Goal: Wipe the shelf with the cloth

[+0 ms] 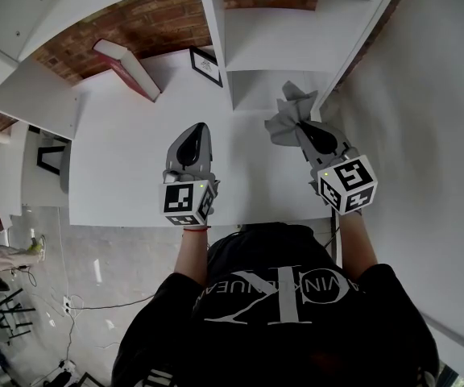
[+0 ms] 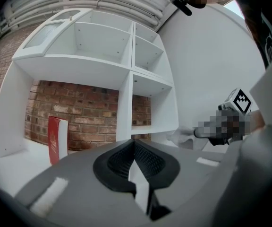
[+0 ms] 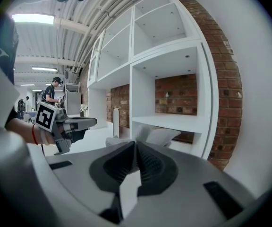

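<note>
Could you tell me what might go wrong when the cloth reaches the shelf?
The cloth sits bunched at the tips of the right gripper, so it may slip out or wipe poorly. A wide sweep past the side wall of the shelf could knock the picture frame beside it.

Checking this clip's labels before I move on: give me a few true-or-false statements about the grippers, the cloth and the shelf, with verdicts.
1. The right gripper is clamped on the grey cloth. True.
2. The left gripper holds the red book. False: its jaws are together on nothing, and the book stands apart from it, by the brick wall.
3. The cloth is close to the lowest compartment of the white shelf unit. True.
4. The small framed picture stands inside a shelf compartment. False: it stands outside the unit, just to its left in the head view.
</note>
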A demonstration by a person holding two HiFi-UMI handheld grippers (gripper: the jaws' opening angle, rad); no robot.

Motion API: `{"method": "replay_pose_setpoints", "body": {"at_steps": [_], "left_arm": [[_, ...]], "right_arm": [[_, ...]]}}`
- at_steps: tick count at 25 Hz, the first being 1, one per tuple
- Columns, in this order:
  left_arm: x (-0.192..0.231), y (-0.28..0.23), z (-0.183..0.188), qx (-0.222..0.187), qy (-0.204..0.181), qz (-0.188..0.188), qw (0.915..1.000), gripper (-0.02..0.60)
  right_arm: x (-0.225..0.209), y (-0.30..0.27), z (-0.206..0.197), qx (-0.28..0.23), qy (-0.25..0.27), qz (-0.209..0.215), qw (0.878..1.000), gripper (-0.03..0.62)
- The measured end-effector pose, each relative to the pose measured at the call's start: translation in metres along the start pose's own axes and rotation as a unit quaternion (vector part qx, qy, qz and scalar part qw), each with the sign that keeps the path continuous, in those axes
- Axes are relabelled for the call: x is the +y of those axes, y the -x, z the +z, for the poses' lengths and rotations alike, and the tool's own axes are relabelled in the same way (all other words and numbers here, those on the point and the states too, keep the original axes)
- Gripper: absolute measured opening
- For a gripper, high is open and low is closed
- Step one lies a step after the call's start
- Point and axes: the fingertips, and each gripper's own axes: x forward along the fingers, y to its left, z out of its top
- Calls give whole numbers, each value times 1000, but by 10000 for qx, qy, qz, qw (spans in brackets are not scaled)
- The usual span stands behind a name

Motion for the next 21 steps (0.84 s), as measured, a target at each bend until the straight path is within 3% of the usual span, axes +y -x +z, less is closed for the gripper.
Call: {"method": "replay_pose_setpoints", "body": {"at_steps": [21], "left_arm": [[16, 11, 0, -19, -7, 208, 9998, 9]], "right_arm": [[8, -2, 4, -131, 66, 67, 9999, 23]]}}
